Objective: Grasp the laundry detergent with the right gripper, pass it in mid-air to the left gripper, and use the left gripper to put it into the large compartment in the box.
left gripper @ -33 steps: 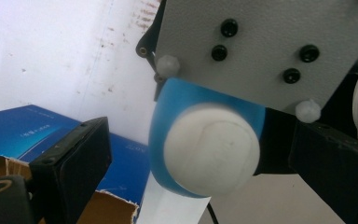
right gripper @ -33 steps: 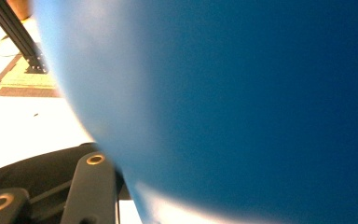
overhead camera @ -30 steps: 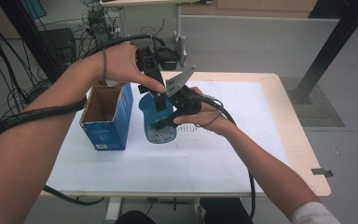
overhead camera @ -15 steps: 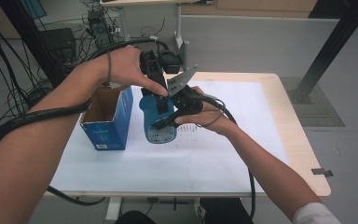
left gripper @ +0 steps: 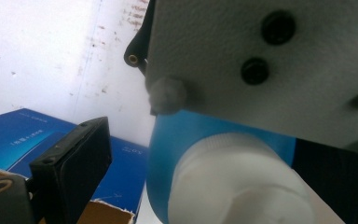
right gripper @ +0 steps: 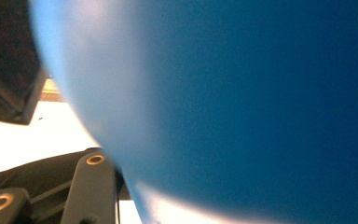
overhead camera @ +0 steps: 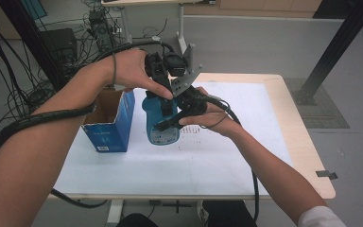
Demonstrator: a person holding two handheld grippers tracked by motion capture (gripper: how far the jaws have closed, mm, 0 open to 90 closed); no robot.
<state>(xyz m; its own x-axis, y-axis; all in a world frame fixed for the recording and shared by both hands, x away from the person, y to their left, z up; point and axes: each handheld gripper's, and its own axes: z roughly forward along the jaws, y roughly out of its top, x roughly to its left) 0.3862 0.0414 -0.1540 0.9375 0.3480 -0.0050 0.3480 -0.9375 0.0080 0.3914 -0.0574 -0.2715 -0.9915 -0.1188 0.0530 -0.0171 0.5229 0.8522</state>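
A blue bottle (overhead camera: 163, 130) with a white cap (left gripper: 237, 182) is held upright above the table. My right gripper (overhead camera: 170, 122) comes in from the right and is shut on the bottle's body, whose blue wall (right gripper: 237, 107) looms close in the right gripper view. Its grey plate (overhead camera: 186, 78) sticks up beside the bottle's top. My left gripper (overhead camera: 165, 99) points down over the cap. One of its fingers (left gripper: 74, 161) stands apart from the cap, so the jaws look open around it. The other finger is hidden behind the plate (left gripper: 270, 60).
An open blue carton (overhead camera: 108, 123) stands on the white table (overhead camera: 227, 161) just left of the bottle. Cables trail from both grippers. The table's wooden edge (overhead camera: 307, 156) runs along the right, and cluttered floor with wires lies beyond the far side.
The left gripper has edged slightly right and up over the bottle's top. The right gripper and the bottle have stayed put.
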